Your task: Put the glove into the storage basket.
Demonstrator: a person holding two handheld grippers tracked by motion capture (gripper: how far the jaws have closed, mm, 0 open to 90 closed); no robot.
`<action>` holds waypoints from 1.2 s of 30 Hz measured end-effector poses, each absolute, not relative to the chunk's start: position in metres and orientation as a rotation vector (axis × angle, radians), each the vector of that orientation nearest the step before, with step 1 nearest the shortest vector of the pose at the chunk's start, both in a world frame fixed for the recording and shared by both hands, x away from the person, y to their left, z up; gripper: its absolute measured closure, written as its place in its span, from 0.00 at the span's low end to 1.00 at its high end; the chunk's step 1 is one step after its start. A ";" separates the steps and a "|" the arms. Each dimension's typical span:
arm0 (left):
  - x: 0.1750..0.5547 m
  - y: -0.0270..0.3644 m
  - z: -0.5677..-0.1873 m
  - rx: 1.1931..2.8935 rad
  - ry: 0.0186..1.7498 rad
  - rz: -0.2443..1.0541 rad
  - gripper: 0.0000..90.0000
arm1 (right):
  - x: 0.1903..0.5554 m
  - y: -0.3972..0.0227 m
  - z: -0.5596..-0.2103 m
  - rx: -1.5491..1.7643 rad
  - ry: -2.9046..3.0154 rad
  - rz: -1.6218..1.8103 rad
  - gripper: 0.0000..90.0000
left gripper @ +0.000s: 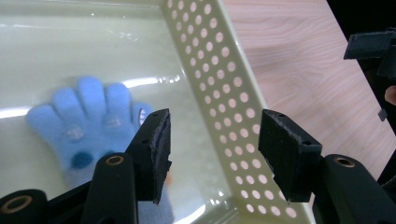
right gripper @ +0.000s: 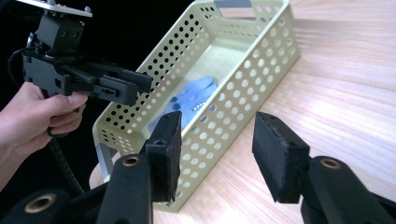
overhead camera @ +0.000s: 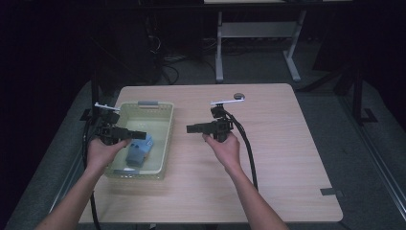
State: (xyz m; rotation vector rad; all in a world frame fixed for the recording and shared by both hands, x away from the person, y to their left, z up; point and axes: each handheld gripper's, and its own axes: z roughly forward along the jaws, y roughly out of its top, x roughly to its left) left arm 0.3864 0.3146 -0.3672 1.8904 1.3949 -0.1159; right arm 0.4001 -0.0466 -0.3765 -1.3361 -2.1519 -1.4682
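1. A blue glove (left gripper: 93, 126) lies flat on the floor of a pale green perforated basket (overhead camera: 167, 139), which stands on the left part of the wooden worktop (overhead camera: 287, 158).
2. The left gripper (left gripper: 212, 149) hangs over the basket with its jaws apart and nothing between them; one jaw is above the glove, the other past the basket's side wall.
3. The right gripper (right gripper: 217, 149) hovers over bare worktop just beside the basket, jaws apart and empty.
4. A small dark round thing (overhead camera: 239, 96), perhaps a cap, sits near the worktop's far edge.
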 end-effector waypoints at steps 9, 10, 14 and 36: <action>0.385 0.303 -0.361 1.877 1.367 -0.102 0.47 | 0.396 -0.070 -0.374 -1.366 -2.136 -1.493 0.55; 0.384 0.301 -0.360 1.874 1.365 -0.095 0.47 | 0.396 -0.072 -0.374 -1.370 -2.134 -1.498 0.55; 0.384 0.294 -0.358 1.869 1.352 -0.093 0.46 | 0.394 -0.082 -0.376 -1.379 -2.137 -1.489 0.54; 0.375 0.229 -0.347 1.885 1.194 -0.108 0.39 | 0.382 -0.139 -0.380 -1.487 -2.132 -1.492 0.48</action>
